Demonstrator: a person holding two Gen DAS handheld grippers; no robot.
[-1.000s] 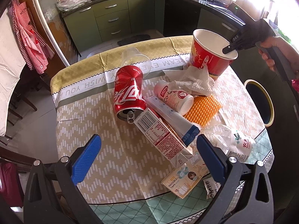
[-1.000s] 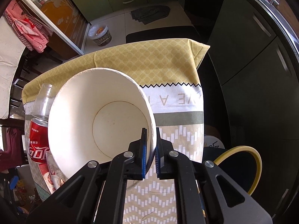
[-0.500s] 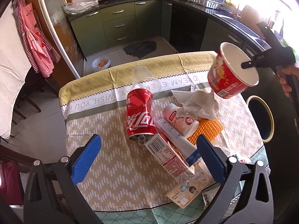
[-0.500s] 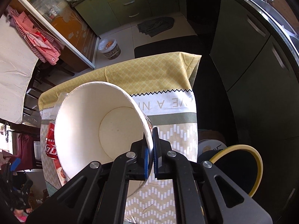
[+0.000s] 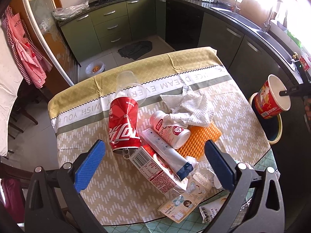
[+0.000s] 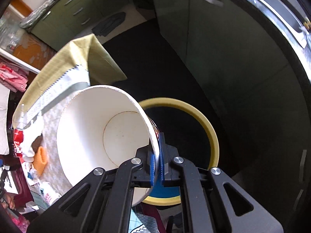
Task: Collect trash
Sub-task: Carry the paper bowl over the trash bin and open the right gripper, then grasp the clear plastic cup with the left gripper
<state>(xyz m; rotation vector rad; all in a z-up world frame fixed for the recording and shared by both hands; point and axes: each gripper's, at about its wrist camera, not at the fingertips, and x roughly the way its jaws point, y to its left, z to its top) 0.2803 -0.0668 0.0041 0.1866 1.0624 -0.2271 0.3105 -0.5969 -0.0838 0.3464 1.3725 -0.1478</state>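
Observation:
My right gripper [image 6: 157,165] is shut on the rim of an empty red paper cup [image 6: 101,132], one blue pad inside and one outside. In the left wrist view the same cup [image 5: 269,102] hangs past the table's right edge, over a yellow-rimmed bin [image 5: 276,134]. The bin's rim [image 6: 208,124] lies just beyond the cup. My left gripper [image 5: 153,167] stands open above the trash pile: a red cola can [image 5: 124,128], a white bottle [image 5: 171,132], a toothpaste box [image 5: 155,169], a crumpled paper towel [image 5: 190,106] and an orange mesh sleeve [image 5: 202,137].
A clear plastic cup [image 5: 128,87] lies behind the can. Small packets [image 5: 184,205] sit at the table's near edge. The patterned tablecloth [image 5: 194,71] covers the table. Green kitchen cabinets [image 5: 108,27] and a dark counter [image 5: 252,31] surround it; a person's hand [image 5: 307,106] holds the right gripper.
The right gripper carried the red cup off the table to the right, over the yellow-rimmed bin, and rolled. The left gripper drew back and up a little, still open.

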